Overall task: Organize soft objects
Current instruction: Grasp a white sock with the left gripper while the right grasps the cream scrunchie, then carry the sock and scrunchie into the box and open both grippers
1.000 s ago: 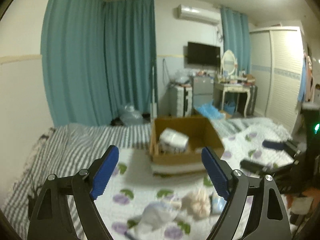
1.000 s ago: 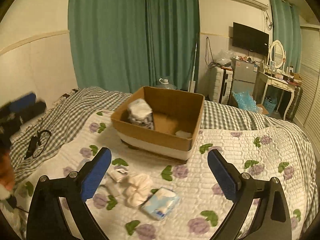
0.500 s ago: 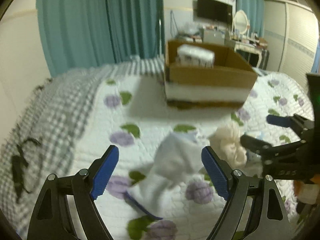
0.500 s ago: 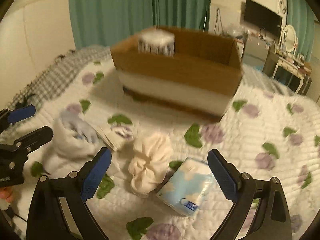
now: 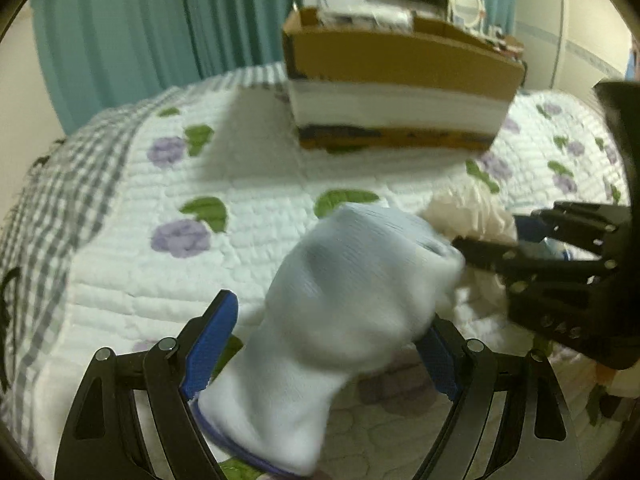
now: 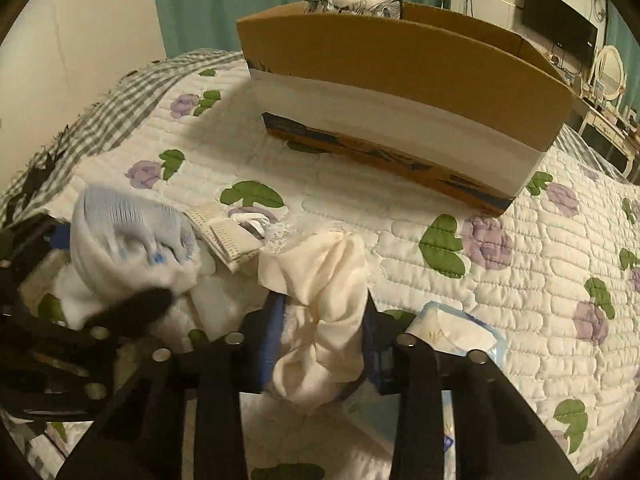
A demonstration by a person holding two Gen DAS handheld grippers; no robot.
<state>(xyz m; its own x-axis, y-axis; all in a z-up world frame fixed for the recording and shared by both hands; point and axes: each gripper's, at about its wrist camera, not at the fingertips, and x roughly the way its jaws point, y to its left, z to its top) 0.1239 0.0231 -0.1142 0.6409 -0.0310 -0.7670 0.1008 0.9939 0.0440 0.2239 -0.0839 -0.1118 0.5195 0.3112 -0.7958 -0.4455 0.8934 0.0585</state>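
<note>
A white and light-blue sock (image 5: 340, 312) lies on the quilt between the pads of my left gripper (image 5: 320, 348), whose jaws stand wide around it. The sock also shows in the right wrist view (image 6: 128, 248). My right gripper (image 6: 320, 352) is closed on a cream cloth bundle (image 6: 328, 304); that bundle shows at right in the left wrist view (image 5: 468, 212), with the right gripper (image 5: 496, 236) on it. A cardboard box (image 6: 400, 92) stands behind, with a wrapped white pack (image 6: 352, 0) inside.
A folded white mask (image 6: 228, 232) lies between the sock and the cloth. A blue tissue packet (image 6: 460, 332) lies right of my right gripper. The flowered quilt (image 6: 520, 280) covers the bed; a checked blanket (image 5: 52, 184) lies at left.
Both grippers dropped from high above the bed down to the quilt. The left one moved around the sock. The right one closed on the cream cloth bundle.
</note>
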